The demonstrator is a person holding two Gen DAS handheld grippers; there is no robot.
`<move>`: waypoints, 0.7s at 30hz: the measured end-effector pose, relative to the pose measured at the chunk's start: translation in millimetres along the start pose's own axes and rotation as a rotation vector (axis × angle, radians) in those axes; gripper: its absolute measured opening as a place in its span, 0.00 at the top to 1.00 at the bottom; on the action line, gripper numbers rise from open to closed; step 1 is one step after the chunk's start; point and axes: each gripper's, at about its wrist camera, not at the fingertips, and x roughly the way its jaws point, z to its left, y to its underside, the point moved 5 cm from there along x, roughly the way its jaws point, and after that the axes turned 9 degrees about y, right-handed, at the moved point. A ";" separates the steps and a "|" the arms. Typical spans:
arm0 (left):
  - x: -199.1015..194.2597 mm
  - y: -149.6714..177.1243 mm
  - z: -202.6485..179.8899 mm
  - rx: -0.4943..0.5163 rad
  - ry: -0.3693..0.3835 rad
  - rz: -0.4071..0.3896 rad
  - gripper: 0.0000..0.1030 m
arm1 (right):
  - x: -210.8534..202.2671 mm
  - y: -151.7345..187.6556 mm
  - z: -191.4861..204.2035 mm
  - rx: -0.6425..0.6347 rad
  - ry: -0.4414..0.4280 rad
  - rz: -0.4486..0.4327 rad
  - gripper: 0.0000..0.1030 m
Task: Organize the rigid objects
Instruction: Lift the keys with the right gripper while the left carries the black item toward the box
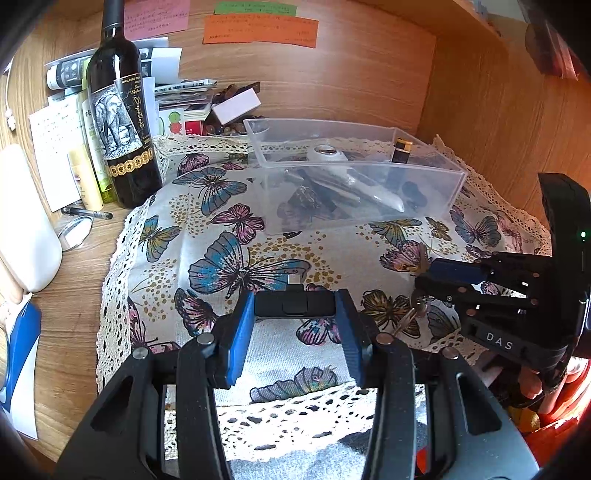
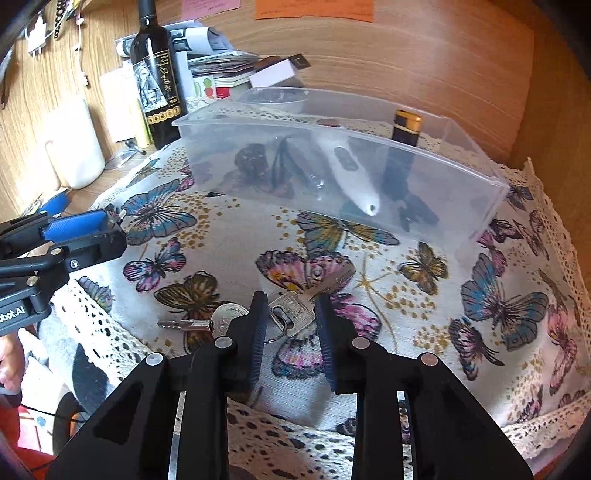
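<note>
Left gripper (image 1: 294, 308) sits low over the butterfly tablecloth (image 1: 221, 236), fingers clamped on a small black device (image 1: 294, 303) with a short connector tip facing forward; blue pads (image 1: 240, 332) press both its ends. Right gripper (image 2: 290, 319) hovers low over the same cloth, fingers apart, straddling a silver key (image 2: 306, 301) that lies flat on the cloth between them; no contact visible. That key shares a ring with a second key (image 2: 192, 324) and a round silver tag (image 2: 227, 314), just left of the left finger. In the left wrist view the right gripper comes in from the right edge, tips down by the keys. Clear plastic bin (image 2: 461, 206) stands on the cloth beyond both grippers, well apart from them. In the bin: white pen-shaped device (image 2: 347, 166) lying diagonally, black-and-gold lighter (image 2: 404, 129) upright against the back wall, dark lumpy item (image 2: 253, 158), thin dark cord (image 2: 280, 162); other dark pieces are blurred through the wall. Behind-left of the bin: wine bottle (image 1: 120, 122) with elephant label, yellow tubes (image 1: 86, 177), stacked papers and boxes (image 1: 188, 96). White bottle (image 1: 22, 221), pen (image 1: 86, 212) and small round mirror (image 1: 75, 232) are on bare wood left of the cloth. Sticky notes (image 1: 258, 27) are on the back panel.
</note>
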 end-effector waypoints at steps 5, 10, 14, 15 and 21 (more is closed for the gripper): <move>-0.2 -3.6 -4.9 0.011 0.007 -0.009 0.58 | -9.1 -2.5 -11.9 0.025 0.020 -0.029 0.77; -2.0 -9.8 -11.2 0.018 0.017 -0.026 0.58 | -20.4 -10.8 -27.7 0.057 0.030 -0.063 0.97; -3.9 -16.5 -15.6 0.022 0.024 -0.045 0.58 | -24.0 -10.3 -35.4 0.090 -0.003 -0.053 0.97; -4.2 -17.9 -16.5 0.024 0.025 -0.049 0.58 | -24.3 -8.9 -35.4 0.092 -0.004 -0.050 0.97; -1.3 -18.8 -19.2 0.020 0.022 -0.045 0.58 | -21.2 -6.5 -17.6 0.049 -0.046 -0.039 0.53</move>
